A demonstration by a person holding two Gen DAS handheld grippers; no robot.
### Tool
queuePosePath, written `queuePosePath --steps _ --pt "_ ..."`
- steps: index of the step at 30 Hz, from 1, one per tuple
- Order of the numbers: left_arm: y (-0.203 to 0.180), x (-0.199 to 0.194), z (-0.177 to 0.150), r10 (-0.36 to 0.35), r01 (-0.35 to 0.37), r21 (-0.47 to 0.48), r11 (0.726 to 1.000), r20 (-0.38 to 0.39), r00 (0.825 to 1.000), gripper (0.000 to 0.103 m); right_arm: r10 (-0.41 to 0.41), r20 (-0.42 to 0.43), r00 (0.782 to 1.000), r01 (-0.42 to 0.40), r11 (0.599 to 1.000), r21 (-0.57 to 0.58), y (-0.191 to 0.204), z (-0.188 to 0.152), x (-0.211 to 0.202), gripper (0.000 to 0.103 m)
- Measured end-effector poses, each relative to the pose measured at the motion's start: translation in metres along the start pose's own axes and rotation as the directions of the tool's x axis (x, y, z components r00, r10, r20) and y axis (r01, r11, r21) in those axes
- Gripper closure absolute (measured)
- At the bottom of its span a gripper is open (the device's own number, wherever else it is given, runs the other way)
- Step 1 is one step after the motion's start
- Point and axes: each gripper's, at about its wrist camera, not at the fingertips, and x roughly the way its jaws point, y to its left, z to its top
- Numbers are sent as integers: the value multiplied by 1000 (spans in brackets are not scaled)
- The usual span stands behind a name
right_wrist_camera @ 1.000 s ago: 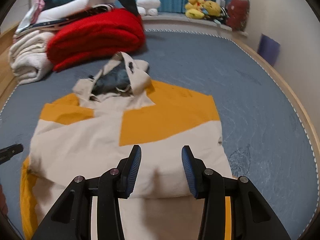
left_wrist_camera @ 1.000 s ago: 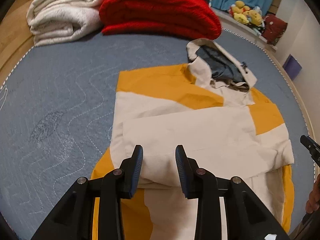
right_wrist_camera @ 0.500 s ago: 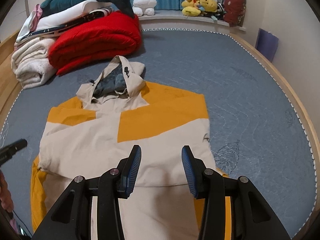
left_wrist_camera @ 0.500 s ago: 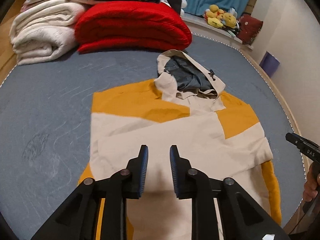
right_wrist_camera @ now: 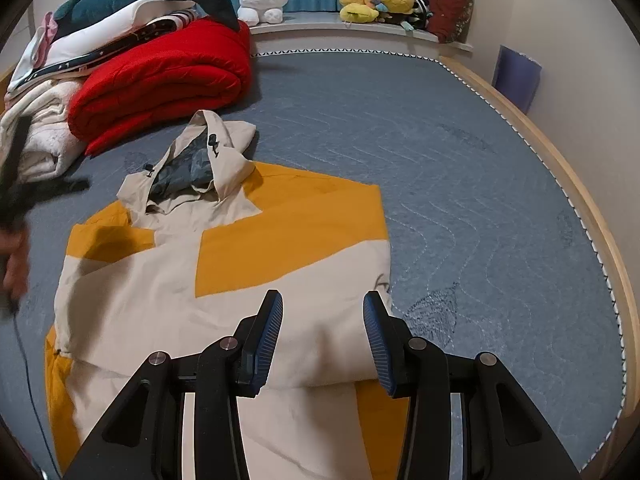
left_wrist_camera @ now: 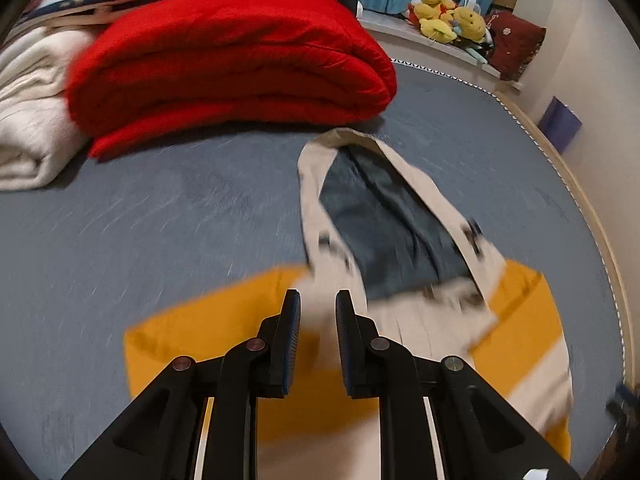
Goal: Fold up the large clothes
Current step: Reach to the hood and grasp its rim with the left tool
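Jacket [right_wrist_camera: 224, 280] cream and orange, lies flat on bed [right_wrist_camera: 460, 184], sleeve folded across front. Hood [right_wrist_camera: 200, 160] spread open at far end, dark grey lining up, toward red blanket. Orange panels at shoulders and side edges. Left view motion-blurred.

Jacket [right_wrist_camera: 224, 300] cream-orange, hood lining grey; quilt [right_wrist_camera: 160, 80] red; bedcover [right_wrist_camera: 460, 184] blue-grey

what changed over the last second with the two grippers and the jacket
The left gripper moved forward over the jacket toward its hood, with its jaws narrower than before. It holds nothing. The right gripper drew back a little, open and empty. The jacket stayed flat on the bed.
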Motion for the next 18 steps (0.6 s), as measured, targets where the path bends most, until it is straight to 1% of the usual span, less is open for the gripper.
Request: queuePosePath --steps 2,4,5,6,7,9,10,12,14,15,18 --pt "2 23 25 -9 9 -11 1000 -15 1000 87 -9 -3 1000 9 1000 -4 1 0 4 59" --pt "5 46 45 -19 18 -34 999 -41 999 87 -12 -12 1000 12 1000 1 1 -1 11 64" --pt "5 58 53 -31 27 -58 998 -64 997 87 -12 -15 1000 12 1000 2 2 -1 14 74" --pt "5 70 60 -46 40 -76 996 -82 996 87 -5 -21 1000 5 1000 4 2 -1 18 82" --pt "4 83 67 -45 38 -79 996 -94 994 87 -1 -23 1000 1 1000 4 2 -1 21 83" --pt "3 107 75 -23 12 -84 996 -122 992 87 -12 -29 999 12 1000 1 2 -1 28 84" --pt "5 116 78 -25 12 -95 995 -135 990 87 -13 -36 999 13 1000 2 1 -1 31 84" --pt "13 136 84 -7 -16 -144 989 -154 988 86 -4 -51 999 4 1000 12 2 -1 38 83" --pt "20 152 88 10 -40 -178 983 -165 986 82 2 -65 998 0 1000 23 3 -1 43 83" --pt "24 158 90 13 -49 -199 979 -175 984 81 9 -74 997 -7 1000 26 4 -2 45 82" --pt "29 179 94 -12 -39 -234 971 -210 978 81 9 -72 997 -9 1000 0 9 -4 46 82"
